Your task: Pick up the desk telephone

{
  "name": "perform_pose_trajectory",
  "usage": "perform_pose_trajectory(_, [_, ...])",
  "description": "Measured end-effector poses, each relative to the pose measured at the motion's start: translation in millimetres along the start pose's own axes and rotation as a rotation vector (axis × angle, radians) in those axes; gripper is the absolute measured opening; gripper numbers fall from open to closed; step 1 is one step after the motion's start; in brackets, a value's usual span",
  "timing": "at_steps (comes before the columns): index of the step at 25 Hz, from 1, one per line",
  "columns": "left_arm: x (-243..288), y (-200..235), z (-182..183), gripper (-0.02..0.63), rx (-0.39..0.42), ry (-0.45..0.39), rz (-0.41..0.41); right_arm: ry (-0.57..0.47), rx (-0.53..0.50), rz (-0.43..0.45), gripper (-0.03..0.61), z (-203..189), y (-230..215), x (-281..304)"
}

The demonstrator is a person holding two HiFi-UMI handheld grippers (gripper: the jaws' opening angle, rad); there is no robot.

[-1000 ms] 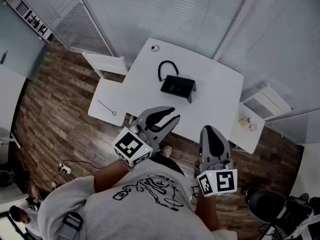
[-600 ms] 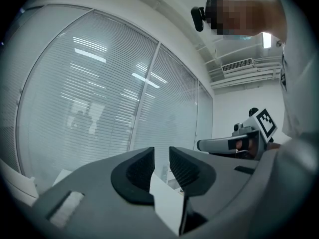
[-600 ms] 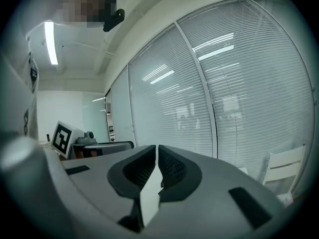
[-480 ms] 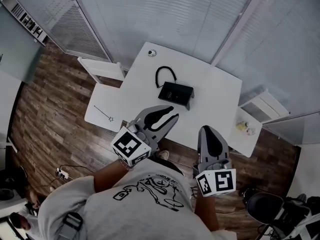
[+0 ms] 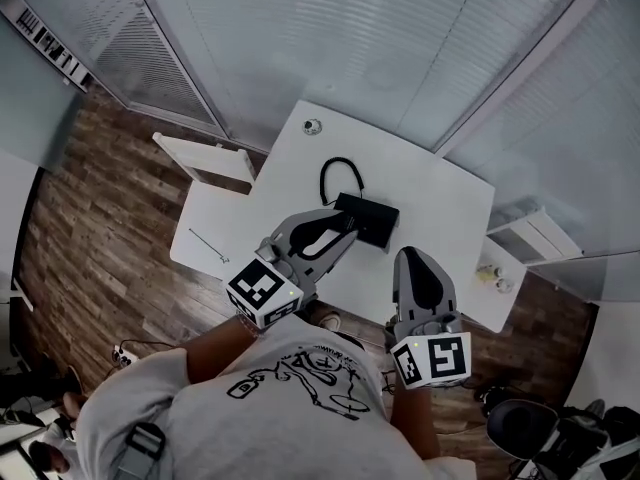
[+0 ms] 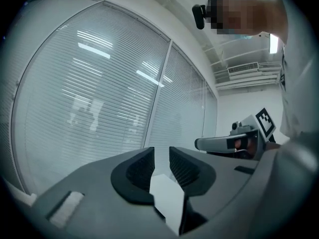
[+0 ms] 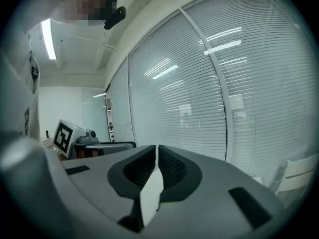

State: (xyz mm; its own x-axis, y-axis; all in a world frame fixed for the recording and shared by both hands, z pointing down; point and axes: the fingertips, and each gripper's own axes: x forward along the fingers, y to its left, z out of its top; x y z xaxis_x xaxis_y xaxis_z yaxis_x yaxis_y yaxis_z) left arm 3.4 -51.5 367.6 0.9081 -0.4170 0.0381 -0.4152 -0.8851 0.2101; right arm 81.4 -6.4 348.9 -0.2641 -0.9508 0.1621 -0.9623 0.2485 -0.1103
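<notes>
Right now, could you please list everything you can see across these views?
black desk telephone: one, black, middle of table, partly behind left gripper in the head view
looped black cord: one, black, on table beyond telephone
rounded white table: one, white, centre
small round object: one, pale, table's far corner; too small to identify
low white panel: one, white, left of table
thin wand-like rod: one, pale, on panel
small white side table: one, white, right of table
wood-plank floor: brown, around
slatted blinds: pale grey, behind
left gripper: grey, shut, empty
right gripper: grey, shut, empty
</notes>
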Motion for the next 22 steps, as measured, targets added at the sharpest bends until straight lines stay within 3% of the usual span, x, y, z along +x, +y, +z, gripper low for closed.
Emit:
perform_pose_trajectory(12, [42, 75, 4, 0.089, -0.033, 0.036, -0.087, 0.031, 0.002, -0.063, 0.015, 6, -21, 82])
perform_pose_trajectory(22, [75, 92, -14, 0.089, -0.067, 0.087, -0.105, 0.066, 0.014, -0.088, 0.015, -7, -52, 107])
